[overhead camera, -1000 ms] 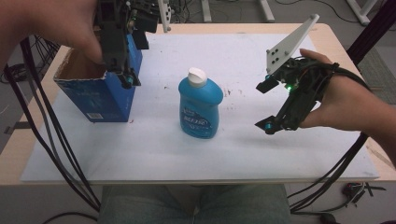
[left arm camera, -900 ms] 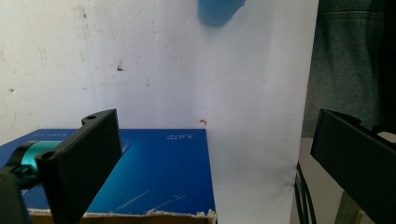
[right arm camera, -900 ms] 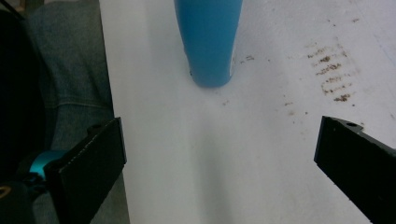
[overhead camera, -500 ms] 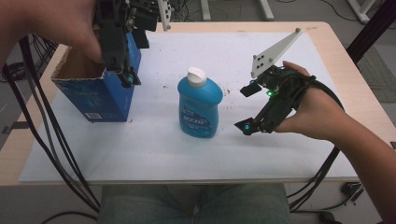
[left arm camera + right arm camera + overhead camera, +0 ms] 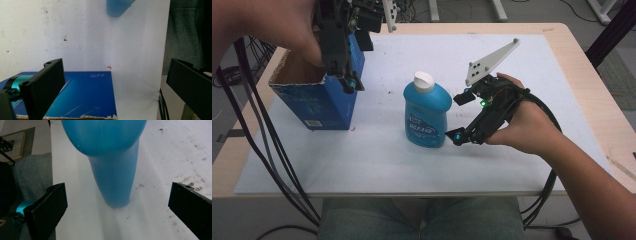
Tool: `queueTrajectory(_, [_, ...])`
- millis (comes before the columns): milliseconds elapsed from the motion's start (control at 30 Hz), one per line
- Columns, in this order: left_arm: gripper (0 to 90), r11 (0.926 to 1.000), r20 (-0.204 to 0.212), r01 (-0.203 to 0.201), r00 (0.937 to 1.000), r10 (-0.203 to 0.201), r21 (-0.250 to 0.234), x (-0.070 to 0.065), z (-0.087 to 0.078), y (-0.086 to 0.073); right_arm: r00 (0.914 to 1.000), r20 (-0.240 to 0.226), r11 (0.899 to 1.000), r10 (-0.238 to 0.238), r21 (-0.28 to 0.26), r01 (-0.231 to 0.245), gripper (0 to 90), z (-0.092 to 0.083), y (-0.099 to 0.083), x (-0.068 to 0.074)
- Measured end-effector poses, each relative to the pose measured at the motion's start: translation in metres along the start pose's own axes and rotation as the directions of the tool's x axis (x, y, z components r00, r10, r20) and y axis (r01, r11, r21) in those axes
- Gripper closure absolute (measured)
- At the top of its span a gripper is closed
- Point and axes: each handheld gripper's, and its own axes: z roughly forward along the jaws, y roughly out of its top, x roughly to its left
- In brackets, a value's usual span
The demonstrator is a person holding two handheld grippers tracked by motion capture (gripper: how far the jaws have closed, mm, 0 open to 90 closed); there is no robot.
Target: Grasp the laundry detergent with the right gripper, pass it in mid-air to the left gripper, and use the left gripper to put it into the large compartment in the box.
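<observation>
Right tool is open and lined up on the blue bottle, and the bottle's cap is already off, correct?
Not quite: the white cap is on the blue bottle, as the high view shows. The rest holds: the right tool is open beside the bottle, its jaws spread either side of it in the right gripper view.

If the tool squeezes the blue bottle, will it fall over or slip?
The bottle stands upright, tall on a narrow base, so a sideways nudge could probably tip it. Its plastic looks smooth and rounded, so it may slip between the right tool's open jaws. It looks blue nearly to the cap, so it is likely full and heavy.
</observation>
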Motion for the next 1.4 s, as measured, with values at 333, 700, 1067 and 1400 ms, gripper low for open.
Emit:
queueTrajectory(333, [1.8, 1.0, -0.007, 0.001, 1.0, -0.001, -0.004, 0.0, -0.002, 0.001, 0.9996, -0.012, 0.998, 0.024, -0.055, -0.025, 1.2, 0.019, -0.005, -0.001])
queueTrajectory(700, [1.8, 1.0, -0.011, 0.001, 0.9999, -0.001, -0.003, 0.0, -0.002, 0.0, 0.9992, -0.017, 0.991, 0.035, -0.126, -0.037, 1.2, 0.038, -0.006, 0.001])
queueTrajectory(1067, [1.8, 1.0, -0.013, 0.001, 0.9999, -0.001, -0.003, -0.002, -0.003, 0.0, 0.9987, -0.012, 0.979, 0.05, -0.198, -0.052, 1.3, 0.052, -0.008, 0.002])
queueTrajectory(1400, [1.8, 1.0, -0.017, 0.003, 0.9998, -0.003, -0.001, -0.002, -0.003, -0.002, 0.9988, 0.002, 0.968, 0.05, -0.245, -0.048, 5.7, 0.056, -0.011, 0.003])
